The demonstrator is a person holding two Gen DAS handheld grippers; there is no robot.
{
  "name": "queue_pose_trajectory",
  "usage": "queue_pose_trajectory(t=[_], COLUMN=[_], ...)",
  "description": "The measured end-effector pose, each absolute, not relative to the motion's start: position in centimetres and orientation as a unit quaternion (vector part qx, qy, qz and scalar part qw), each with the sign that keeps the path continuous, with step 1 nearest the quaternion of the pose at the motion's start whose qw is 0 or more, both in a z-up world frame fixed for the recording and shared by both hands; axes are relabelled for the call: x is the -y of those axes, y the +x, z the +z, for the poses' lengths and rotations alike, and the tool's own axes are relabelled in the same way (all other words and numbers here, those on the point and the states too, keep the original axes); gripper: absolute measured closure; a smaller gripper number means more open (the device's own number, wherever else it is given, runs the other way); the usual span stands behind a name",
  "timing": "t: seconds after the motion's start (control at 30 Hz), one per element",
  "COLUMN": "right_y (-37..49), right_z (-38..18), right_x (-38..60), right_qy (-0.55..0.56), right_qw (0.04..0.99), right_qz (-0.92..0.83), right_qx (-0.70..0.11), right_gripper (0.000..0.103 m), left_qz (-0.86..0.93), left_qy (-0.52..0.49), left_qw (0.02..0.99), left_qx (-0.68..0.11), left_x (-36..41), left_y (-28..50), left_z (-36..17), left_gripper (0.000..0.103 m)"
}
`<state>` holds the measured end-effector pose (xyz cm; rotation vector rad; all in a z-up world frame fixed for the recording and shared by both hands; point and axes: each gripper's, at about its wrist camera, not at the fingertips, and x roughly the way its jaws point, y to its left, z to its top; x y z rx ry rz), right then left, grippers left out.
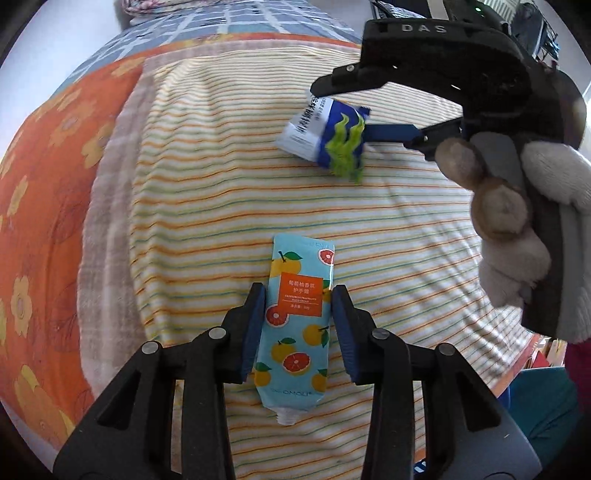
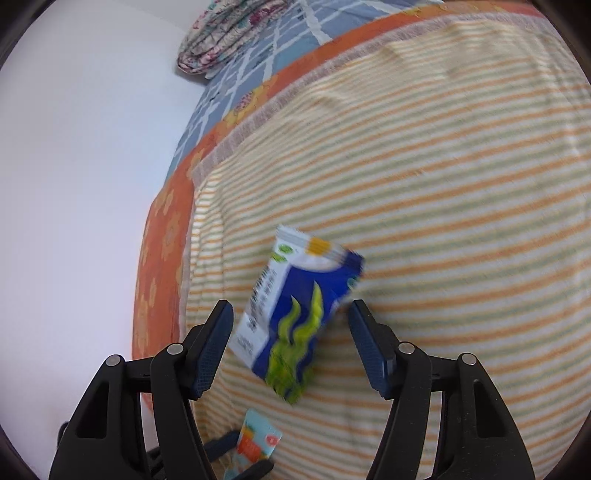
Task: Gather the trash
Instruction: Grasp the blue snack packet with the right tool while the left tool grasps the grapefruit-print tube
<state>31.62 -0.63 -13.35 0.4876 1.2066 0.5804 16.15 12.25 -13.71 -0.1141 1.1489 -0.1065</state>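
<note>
A light-blue hand cream tube [image 1: 295, 325] with orange and grapefruit prints lies on the striped blanket [image 1: 221, 206]. My left gripper [image 1: 298, 295] straddles the tube, jaws close beside it; contact is unclear. A blue and white packet [image 1: 325, 136] with green wavy marks sits between the fingers of my right gripper [image 1: 343, 110], which a gloved hand [image 1: 524, 206] holds. In the right wrist view the packet [image 2: 295, 314] lies tilted between the wide-apart jaws of my right gripper [image 2: 290, 314], blurred, touching neither finger. The tube [image 2: 255, 446] shows at the bottom there.
The striped blanket [image 2: 443, 184] covers a bed with an orange flowered sheet [image 1: 48, 206] and a blue checked cover [image 1: 229, 22]. A folded floral cloth [image 2: 229, 33] lies at the far end. A white wall [image 2: 74, 184] is to the left.
</note>
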Motion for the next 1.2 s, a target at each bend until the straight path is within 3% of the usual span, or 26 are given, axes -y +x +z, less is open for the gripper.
queue_pose_trajectory(t=[0.2, 0.27, 0.4, 0.5, 1.2], right_y=[31.6, 31.3, 30.6, 30.3, 22.7], right_z=[-12.9, -12.8, -12.6, -12.3, -3.5], right_x=[-2.1, -3.3, -4.6, -4.4, 1.8], right_qy=[0.146, 0.097, 0.037, 0.027, -0.053], right_qw=[0.794, 0.807, 0.819, 0.818, 0.865], right_qz=[0.259, 0.256, 0.259, 0.266, 0.283], right_qx=[-0.53, -0.523, -0.511, -0.51, -0.41], right_gripper=[0.04, 0.053, 0.056, 0.064, 0.066], left_qz=[-0.049, -0.049, -0.046, -0.042, -0.033], left_qy=[-0.064, -0.065, -0.063, -0.063, -0.06], left_qw=[0.838, 0.838, 0.839, 0.839, 0.861], left_qx=[-0.539, -0.539, -0.539, -0.539, -0.504], left_x=[-12.6, -12.7, -12.8, -12.7, -11.6], left_y=[15.3, 15.2, 15.6, 15.5, 13.3], left_z=[-13.6, -13.6, -13.6, -13.5, -10.3], left_gripper=[0.066, 0.066, 0.066, 0.066, 0.068])
